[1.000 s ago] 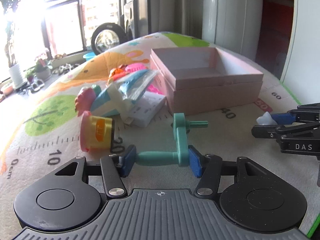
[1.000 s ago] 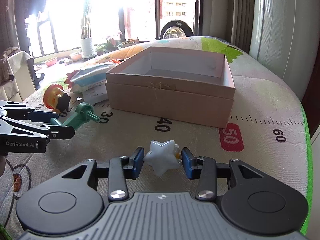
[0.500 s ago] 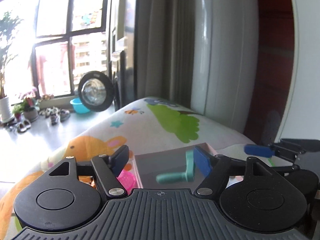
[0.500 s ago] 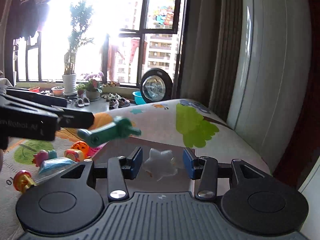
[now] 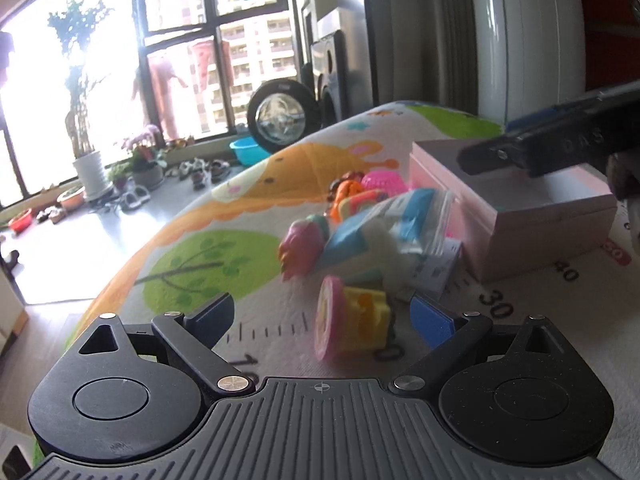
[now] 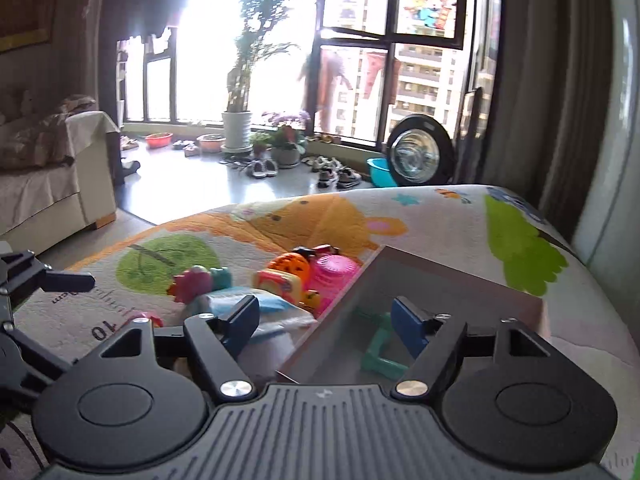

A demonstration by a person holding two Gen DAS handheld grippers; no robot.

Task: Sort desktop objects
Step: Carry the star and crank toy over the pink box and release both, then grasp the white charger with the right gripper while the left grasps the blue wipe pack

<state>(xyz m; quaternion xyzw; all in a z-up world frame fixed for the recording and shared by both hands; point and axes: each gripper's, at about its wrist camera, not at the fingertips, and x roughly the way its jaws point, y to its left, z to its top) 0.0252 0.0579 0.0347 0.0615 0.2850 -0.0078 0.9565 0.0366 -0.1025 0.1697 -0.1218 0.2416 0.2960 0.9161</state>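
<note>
Left gripper (image 5: 322,320): jaws opening, nothing gripped; yellow-and-pink toy (image 5: 352,322) lies on the mat (image 5: 192,216) between its fingers.
Right gripper (image 6: 324,320): jaws opening, empty, over the pink box (image 6: 460,280).
Teal crank (image 6: 380,344): inside the box, near its front-left wall.
Toy heap (image 5: 380,224): just beside the box's left side.
Open room: bare mat toward the left edge.

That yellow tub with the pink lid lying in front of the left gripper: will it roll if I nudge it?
Probably: the yellow tub lies on its side, round pink lid facing left, so it may roll or veer on the mat. It looks like rigid plastic, likely light.
</note>
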